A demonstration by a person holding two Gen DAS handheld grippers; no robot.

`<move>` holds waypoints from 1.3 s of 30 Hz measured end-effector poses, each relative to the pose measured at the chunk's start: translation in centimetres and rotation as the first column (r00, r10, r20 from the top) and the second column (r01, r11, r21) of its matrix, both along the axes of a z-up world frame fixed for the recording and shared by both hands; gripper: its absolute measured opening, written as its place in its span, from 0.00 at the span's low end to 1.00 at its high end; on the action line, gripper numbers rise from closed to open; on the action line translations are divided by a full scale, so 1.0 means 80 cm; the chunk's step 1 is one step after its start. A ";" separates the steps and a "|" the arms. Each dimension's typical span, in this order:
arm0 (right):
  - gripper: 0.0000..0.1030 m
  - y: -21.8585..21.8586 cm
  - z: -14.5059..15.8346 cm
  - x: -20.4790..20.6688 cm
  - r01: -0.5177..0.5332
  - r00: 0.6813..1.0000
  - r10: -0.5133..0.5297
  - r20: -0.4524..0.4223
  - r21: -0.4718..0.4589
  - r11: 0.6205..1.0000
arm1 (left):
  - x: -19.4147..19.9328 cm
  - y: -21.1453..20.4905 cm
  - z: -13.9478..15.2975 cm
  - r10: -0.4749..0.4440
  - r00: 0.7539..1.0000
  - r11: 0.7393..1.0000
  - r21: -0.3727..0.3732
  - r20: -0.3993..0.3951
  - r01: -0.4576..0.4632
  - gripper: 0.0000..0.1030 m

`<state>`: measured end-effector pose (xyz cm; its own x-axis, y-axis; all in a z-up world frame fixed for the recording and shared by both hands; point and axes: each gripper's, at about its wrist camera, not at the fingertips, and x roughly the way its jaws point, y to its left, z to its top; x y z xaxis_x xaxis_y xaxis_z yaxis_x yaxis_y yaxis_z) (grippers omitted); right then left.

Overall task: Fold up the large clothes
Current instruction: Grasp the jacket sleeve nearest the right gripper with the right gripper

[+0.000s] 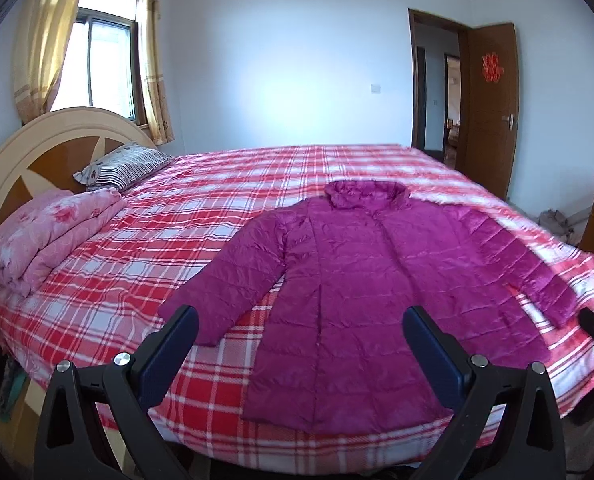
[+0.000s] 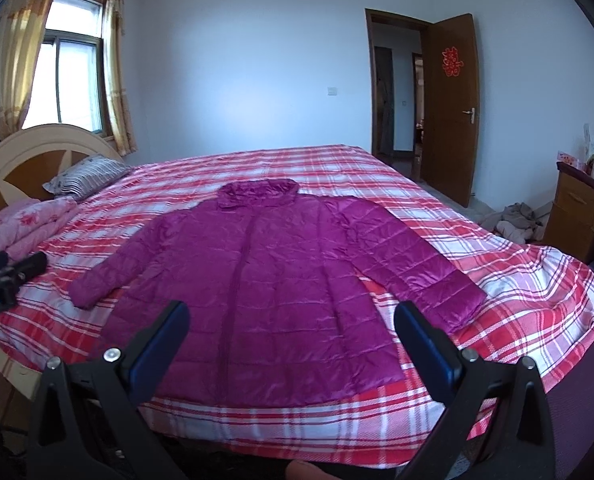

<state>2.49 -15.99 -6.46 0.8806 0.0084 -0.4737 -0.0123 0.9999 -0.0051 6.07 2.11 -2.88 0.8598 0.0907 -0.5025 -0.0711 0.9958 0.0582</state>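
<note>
Both my grippers, left (image 1: 299, 330) and right (image 2: 291, 326), hang spread and empty. At twelve o'clock the purple jacket (image 2: 269, 276) lies flat on the bed (image 2: 517, 304); folded quilt (image 1: 45, 232) at ten.

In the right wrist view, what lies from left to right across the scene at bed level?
Left gripper → folded pink quilt → striped pillow → magenta jacket → clothes heap on floor → wooden cabinet.
</note>
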 end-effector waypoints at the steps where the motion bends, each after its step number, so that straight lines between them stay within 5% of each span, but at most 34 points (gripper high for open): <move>1: 1.00 -0.010 -0.007 0.009 0.012 1.000 -0.012 -0.013 -0.001 1.000 | 0.007 0.002 -0.004 0.002 1.000 1.000 0.007 -0.002 -0.002 0.99; 9: 0.91 -0.138 -0.067 0.072 0.245 0.960 -0.233 -0.157 0.064 0.967 | 0.100 0.008 -0.061 0.041 0.998 0.994 0.099 -0.037 -0.037 0.99; 14: 0.84 -0.202 -0.085 0.115 0.354 0.919 -0.344 -0.194 0.019 0.935 | 0.153 0.011 -0.099 0.071 0.997 0.991 0.119 -0.044 -0.065 0.99; 23: 0.72 -0.256 -0.136 0.211 0.410 0.836 -0.424 -0.348 -0.115 0.905 | 0.226 0.027 -0.154 0.148 0.978 0.987 0.092 -0.147 -0.136 0.99; 26: 0.56 -0.251 -0.152 0.218 0.379 0.836 -0.408 -0.368 -0.150 0.913 | 0.233 0.029 -0.174 0.157 0.970 0.986 0.083 -0.185 -0.143 0.99; 30: 0.15 -0.251 -0.144 0.214 0.351 0.854 -0.375 -0.361 -0.133 0.927 | 0.233 0.032 -0.186 0.155 0.967 0.988 0.053 -0.205 -0.147 0.99; 39: 0.10 -0.294 -0.048 0.246 0.432 0.855 -0.476 -0.206 -0.223 0.874 | 0.229 0.040 -0.182 0.155 0.966 0.987 0.002 -0.208 -0.158 0.99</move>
<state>22.16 -39.50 -10.27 0.6211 -0.4598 -0.6347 0.4201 0.8790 -0.2256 24.43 5.35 -17.42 0.7124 0.2070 -0.6706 -0.2141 0.9741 0.0732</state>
